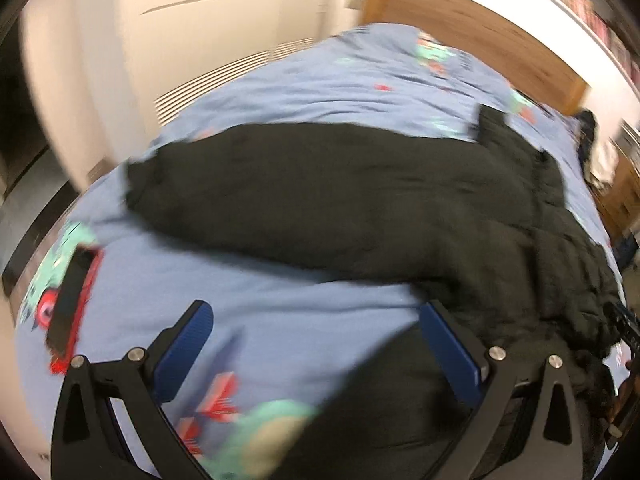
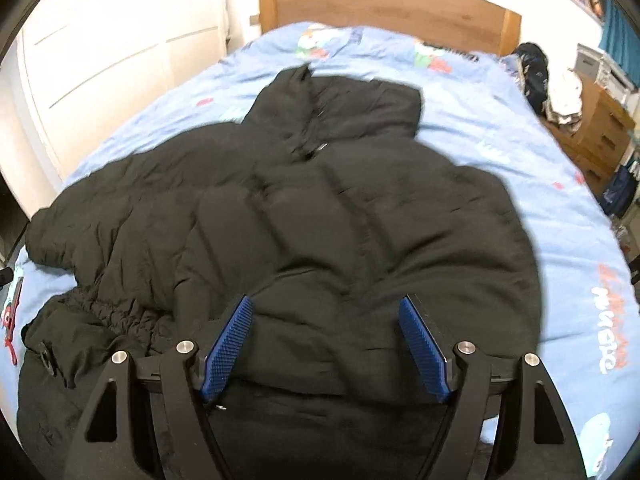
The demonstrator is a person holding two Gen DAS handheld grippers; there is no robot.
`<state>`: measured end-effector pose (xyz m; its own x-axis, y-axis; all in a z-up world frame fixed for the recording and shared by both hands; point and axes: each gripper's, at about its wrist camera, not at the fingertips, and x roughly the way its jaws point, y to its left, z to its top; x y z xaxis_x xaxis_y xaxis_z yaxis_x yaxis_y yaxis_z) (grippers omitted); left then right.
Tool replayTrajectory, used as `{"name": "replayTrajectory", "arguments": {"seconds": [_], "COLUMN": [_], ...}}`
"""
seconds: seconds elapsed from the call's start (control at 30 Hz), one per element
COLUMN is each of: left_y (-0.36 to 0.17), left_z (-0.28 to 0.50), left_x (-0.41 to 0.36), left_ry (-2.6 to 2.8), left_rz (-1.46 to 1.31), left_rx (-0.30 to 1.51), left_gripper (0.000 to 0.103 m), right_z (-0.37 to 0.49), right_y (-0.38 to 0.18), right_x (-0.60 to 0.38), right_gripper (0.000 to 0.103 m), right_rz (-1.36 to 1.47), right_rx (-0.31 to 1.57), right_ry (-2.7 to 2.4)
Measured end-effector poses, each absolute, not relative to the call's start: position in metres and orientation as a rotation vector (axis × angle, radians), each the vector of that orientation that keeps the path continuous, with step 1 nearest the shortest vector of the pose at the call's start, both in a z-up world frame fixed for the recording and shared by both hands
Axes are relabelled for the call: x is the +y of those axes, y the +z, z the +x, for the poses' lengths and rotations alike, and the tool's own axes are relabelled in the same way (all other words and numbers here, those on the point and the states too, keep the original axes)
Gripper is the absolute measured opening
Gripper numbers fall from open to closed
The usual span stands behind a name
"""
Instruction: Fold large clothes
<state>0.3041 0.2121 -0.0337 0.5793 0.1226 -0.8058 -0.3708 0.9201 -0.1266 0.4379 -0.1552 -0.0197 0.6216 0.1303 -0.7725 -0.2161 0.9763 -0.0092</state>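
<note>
Black puffer jacket (image 2: 320, 208), quilted in broad padded panels, lies spread across the blue duvet (image 2: 500, 152) on the bed in front of us. From the right wrist view we see its hood (image 2: 340, 96) pointing toward the wooden headboard (image 2: 384, 4), a zip line running down the middle of the body, and one sleeve (image 2: 92, 216) stretched out to the left. Nearer to us on the left, a gathered, elasticated edge (image 2: 116, 312) is bunched up in wrinkles. The fabric is matt and creased, and the lower hem sits just under our right gripper (image 2: 326, 336).

That gripper's blue ribbed pads (image 2: 228, 348) stand well spread above the jacket, with nothing pinched between them. Our left gripper (image 1: 316, 344) is likewise wide apart; its pads (image 1: 184, 348) frame bare duvet and a dark patch of jacket, and they pinch nothing. The left wrist view is blurred, showing the jacket (image 1: 340, 200) as a long dark band across the bed.

The duvet carries a cartoon print in teal and red. A dark phone in a red case (image 1: 72, 300) lies on the duvet to the left, apart from the jacket. White wardrobe doors (image 2: 120, 40) stand left of the bed; a wooden chest of drawers (image 2: 600, 132) piled with clothes stands to the right.
</note>
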Motion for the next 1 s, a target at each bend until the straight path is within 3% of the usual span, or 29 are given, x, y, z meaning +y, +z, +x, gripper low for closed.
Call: {"name": "replayTrajectory", "arguments": {"seconds": [0.23, 0.43, 0.67, 1.0], "left_y": [-0.02, -0.05, -0.097, -0.093], "left_z": [0.394, 0.454, 0.476, 0.457], "left_x": [0.068, -0.025, -0.047, -0.046], "left_ry": [0.026, -0.074, -0.043, -0.018], "left_rz": [-0.254, -0.178, -0.084, -0.014], "left_rx": [0.901, 0.921, 0.998, 0.982], "left_gripper": [0.103, 0.103, 0.103, 0.103], "right_z": [0.474, 0.507, 0.507, 0.494], "right_y": [-0.004, -0.025, -0.071, -0.072], "right_x": [-0.199, -0.215, -0.226, -0.242], "right_gripper": [0.075, 0.075, 0.078, 0.079], "right_rz": [-0.117, -0.076, -0.102, -0.133], "right_rx": [0.834, 0.841, 0.895, 0.937], "right_ry": [0.141, 0.156, 0.202, 0.157]}}
